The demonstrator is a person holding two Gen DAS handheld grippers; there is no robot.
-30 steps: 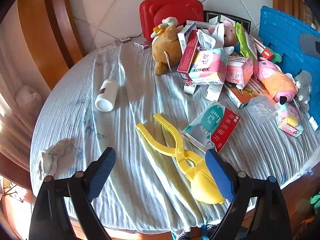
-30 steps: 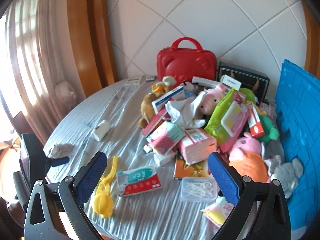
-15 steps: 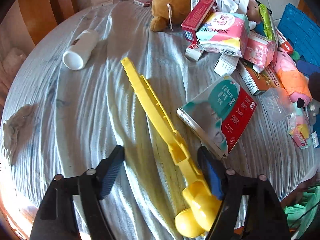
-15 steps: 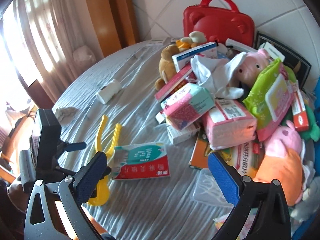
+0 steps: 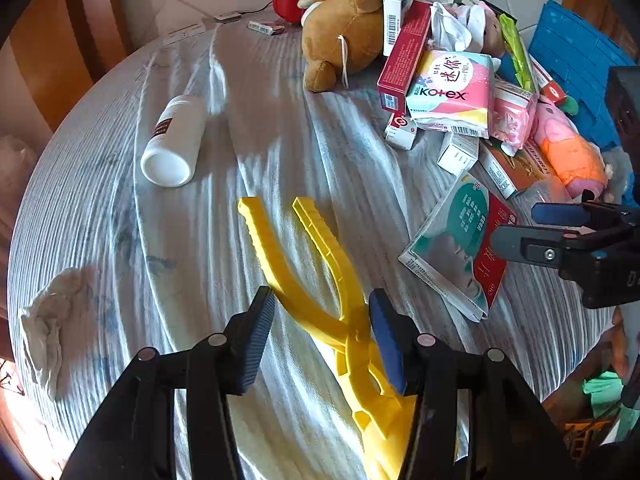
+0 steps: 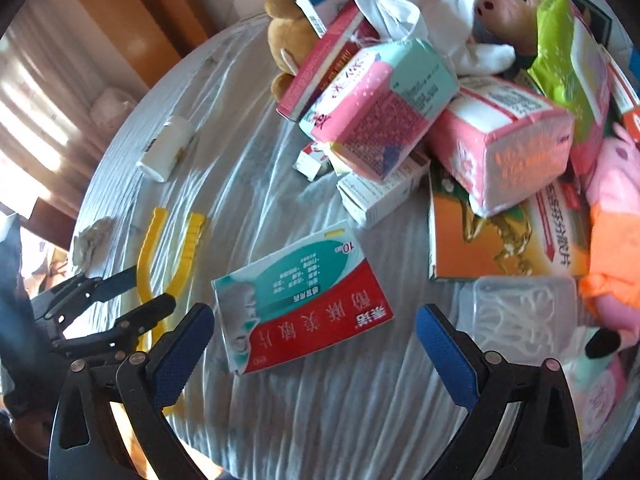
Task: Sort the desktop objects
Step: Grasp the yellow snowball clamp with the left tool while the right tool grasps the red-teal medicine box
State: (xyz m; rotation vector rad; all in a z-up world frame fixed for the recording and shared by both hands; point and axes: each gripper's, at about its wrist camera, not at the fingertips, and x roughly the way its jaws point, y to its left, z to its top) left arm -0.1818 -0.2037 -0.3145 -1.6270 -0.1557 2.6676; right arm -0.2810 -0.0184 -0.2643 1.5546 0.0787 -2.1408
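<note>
You're in a home | round clothed table (image 5: 100,208) | plush toys (image 5: 344,32), tissue packs (image 5: 452,92) | curtained window (image 6: 28,120)

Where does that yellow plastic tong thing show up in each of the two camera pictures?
Left wrist view: the yellow tongs lie at bottom centre, pivot between the closing left gripper fingers.
Right wrist view: the tongs lie at the left edge, handles pointing up.
Shared landmark: the red-and-teal medicine box just right of them.
</note>
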